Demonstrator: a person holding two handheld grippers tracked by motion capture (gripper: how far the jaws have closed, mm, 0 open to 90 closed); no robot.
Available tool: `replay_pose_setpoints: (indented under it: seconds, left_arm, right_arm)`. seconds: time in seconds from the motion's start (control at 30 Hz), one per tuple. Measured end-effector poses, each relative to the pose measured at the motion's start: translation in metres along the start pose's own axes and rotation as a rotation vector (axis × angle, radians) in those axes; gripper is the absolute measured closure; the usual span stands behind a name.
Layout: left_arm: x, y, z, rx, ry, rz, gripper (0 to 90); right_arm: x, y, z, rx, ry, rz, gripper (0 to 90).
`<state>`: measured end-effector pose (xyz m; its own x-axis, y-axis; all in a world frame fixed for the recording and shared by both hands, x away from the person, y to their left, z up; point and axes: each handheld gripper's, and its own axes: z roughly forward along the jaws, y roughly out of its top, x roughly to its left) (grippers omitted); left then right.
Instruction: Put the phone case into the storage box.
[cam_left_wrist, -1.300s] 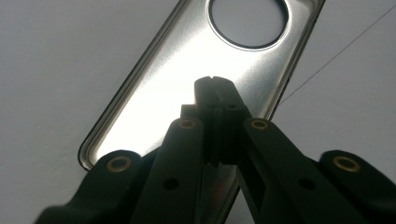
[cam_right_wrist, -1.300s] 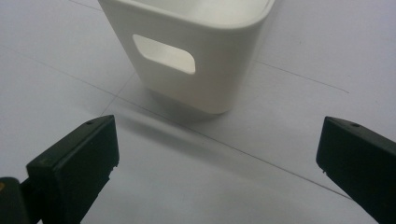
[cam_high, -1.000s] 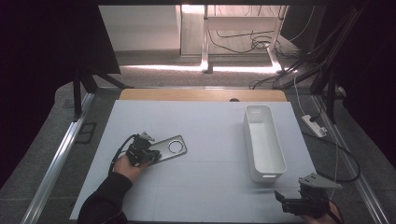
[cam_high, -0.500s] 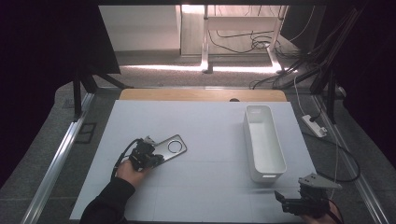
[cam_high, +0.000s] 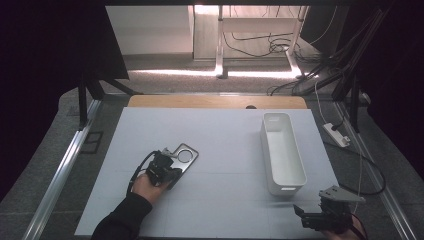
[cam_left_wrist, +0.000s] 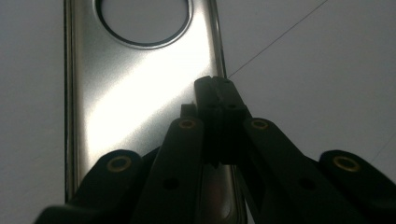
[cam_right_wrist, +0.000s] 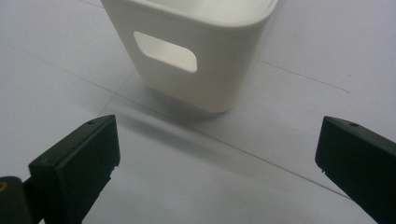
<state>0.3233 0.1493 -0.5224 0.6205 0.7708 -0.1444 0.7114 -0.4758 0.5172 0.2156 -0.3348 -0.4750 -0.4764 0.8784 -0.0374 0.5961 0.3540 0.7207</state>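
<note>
Currently, left gripper (cam_left_wrist: 215, 88): jaws drawn together, tips pinching the right-hand long edge of the metal plate (cam_left_wrist: 135, 112); in the high view this gripper (cam_high: 167, 167) sits over the plate's (cam_high: 184, 156) near end.
Right gripper (cam_right_wrist: 217, 154): jaws spread wide, nothing between them, tips off the tabletop (cam_right_wrist: 299, 56); in the high view it (cam_high: 320, 217) rests at the near right corner.
Metal plate: flat, brushed silver, raised rim, rounded corners, a large round hole beyond the left gripper's tips; it lies flat on the tabletop.
White bin (cam_high: 281, 150): long, smooth plastic, rounded corners, directly ahead of the right gripper; its end wall (cam_right_wrist: 187, 51) has a rounded rectangular cut-out.
Tabletop (cam_high: 225, 140): pale matte sheet with faint thin lines.
Hidden: plate's near end is covered by the left gripper's jaws; bin's top is cut off in the right gripper view.
Person: dark sleeve (cam_high: 120, 220) leads to the left gripper.
</note>
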Motion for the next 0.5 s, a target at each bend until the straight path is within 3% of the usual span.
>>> replay_pose_setpoints:
  seconds: [0.13, 0.2, 0.5]
  left_arm:
    - [-0.001, 0.002, 0.0, 0.009, 0.017, 0.009, 89.5]
    - [-0.001, 0.004, -0.002, 0.017, 0.046, 0.019, 89.4]
    - [-0.001, 0.012, -0.027, -0.039, 0.06, 0.027, 89.4]
  right_arm:
    - [0.0, 0.0, 0.0, 0.004, -0.002, 0.001, 0.1]
    - [0.0, 0.0, 0.0, 0.002, -0.001, 0.002, 0.1]
    - [0.0, 0.0, 0.0, 0.003, -0.001, 0.004, 0.2]
